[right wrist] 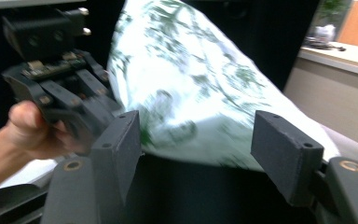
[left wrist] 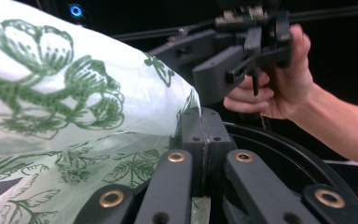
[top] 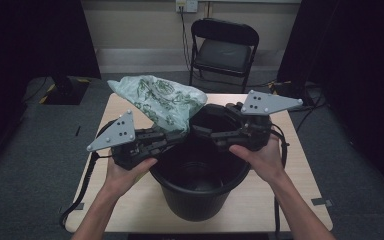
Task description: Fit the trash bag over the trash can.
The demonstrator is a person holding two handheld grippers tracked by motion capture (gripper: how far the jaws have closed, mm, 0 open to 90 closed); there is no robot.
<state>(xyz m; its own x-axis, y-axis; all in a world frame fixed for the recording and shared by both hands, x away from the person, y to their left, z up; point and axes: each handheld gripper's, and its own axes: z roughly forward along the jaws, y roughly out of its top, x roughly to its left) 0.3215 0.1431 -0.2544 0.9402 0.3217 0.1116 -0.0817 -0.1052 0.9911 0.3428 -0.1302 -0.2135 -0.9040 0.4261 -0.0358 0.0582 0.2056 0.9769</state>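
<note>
Behind the small wooden table [top: 300, 165] a black folding chair [top: 223, 50] stands against the wall, and on the table sits a big black bucket [top: 200, 192]. The person holds the left gripper [top: 167, 136] above the near-left part of the rim, its jaws pressed together on a corner of a white plastic bag with green flower print [top: 162, 100]; in the left gripper view the film comes out just between the two closed pads. The bag [left wrist: 65, 102] puffs out beyond the tips of this gripper, hanging in the air over the far-left side of the bucket and not yet inside. The right gripper [top: 202, 131] points toward the left one from across the opening, with jaws spread wide and nothing between them; the bag [right wrist: 200, 93] lies just ahead of its pads. I think the danger is that the thin film slips from the single pinch, or that the open gripper closes on too little material, so the bag could fold up instead of opening over the rim.
</note>
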